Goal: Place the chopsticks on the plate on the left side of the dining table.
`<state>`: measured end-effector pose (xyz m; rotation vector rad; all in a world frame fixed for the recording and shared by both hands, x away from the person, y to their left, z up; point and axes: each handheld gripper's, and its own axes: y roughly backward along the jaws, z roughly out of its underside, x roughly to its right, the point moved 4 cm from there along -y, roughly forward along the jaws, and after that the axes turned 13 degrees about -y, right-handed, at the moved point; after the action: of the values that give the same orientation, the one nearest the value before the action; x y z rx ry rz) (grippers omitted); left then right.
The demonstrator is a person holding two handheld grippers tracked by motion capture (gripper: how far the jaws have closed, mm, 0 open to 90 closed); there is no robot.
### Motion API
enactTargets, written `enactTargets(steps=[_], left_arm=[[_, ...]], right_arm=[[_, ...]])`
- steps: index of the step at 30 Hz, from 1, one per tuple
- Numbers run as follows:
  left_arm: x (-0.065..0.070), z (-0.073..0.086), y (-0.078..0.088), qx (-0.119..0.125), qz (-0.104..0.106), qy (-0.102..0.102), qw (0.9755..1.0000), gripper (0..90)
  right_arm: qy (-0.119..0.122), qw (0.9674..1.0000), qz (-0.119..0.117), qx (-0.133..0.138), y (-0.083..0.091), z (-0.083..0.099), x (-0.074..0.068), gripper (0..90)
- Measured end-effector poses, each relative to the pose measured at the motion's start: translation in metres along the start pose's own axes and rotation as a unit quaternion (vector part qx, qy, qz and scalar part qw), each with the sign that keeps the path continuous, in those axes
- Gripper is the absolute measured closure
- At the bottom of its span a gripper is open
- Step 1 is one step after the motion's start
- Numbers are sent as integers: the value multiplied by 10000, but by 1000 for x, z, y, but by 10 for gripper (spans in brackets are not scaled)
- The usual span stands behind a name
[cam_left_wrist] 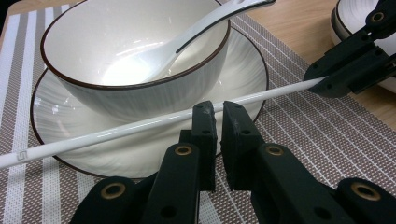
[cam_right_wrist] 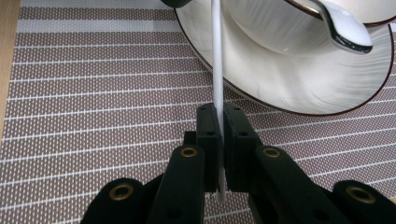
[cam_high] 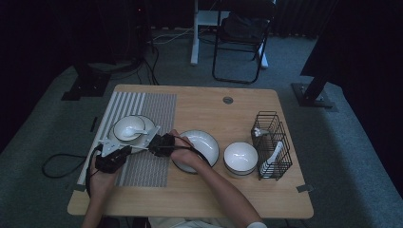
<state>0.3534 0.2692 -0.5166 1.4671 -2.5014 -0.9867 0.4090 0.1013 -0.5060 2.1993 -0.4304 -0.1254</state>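
The right tool (cam_right_wrist: 218,122) is closed on a thin white chopstick (cam_right_wrist: 217,65), which is pinched near one end between the two black jaws and runs away from them toward the rim of a white plate (cam_right_wrist: 299,93). The left tool (cam_left_wrist: 218,122) is also closed; the same chopstick (cam_left_wrist: 116,131) is seen crossing just ahead of its jaw tips, and whether it is touched by them cannot be told. In the left gripper view the far end of the chopstick is held by the right tool (cam_left_wrist: 327,84).

The chopstick is held above a brown woven placemat (cam_right_wrist: 93,93), just beside the plate. A white bowl (cam_left_wrist: 135,60) with a dark rim is set on the plate (cam_left_wrist: 60,121), and a white spoon (cam_left_wrist: 187,42) is laid in the bowl, its handle resting over the rim.

From the high view, both tools (cam_high: 114,159) (cam_high: 161,144) are seen at the left of a wooden bench (cam_high: 214,190), close together at the placemat (cam_high: 152,118). Farther right, a second plate (cam_high: 206,142), another bowl (cam_high: 241,157) and a black wire rack (cam_high: 273,142) are set.
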Motion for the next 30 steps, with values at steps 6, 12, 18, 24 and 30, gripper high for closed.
enactTargets(steps=[6, 12, 18, 24, 30], left_arm=[[1, 2, -2, -54, 11, 1, 10000, 848], [2, 2, -4, -62, 20, 18, 10000, 847], [1, 1, -5, -71, 2, 15, 10000, 847], [0, 3, -6, -95, -7, 53, 9999, 847], [1, 3, -7, -116, 16, 72, 9999, 846]], right_arm=[[-42, 10000, -5, 18, -4, -1, 0, 860], [-74, 10000, 48, 42, -4, -2, 0, 843], [-95, 9999, 130, 55, 3, 1, 4, 754], [-25, 9997, 229, -42, 9, 12, 7, 727], [-204, 9993, 322, -41, 8, 16, 17, 767]])
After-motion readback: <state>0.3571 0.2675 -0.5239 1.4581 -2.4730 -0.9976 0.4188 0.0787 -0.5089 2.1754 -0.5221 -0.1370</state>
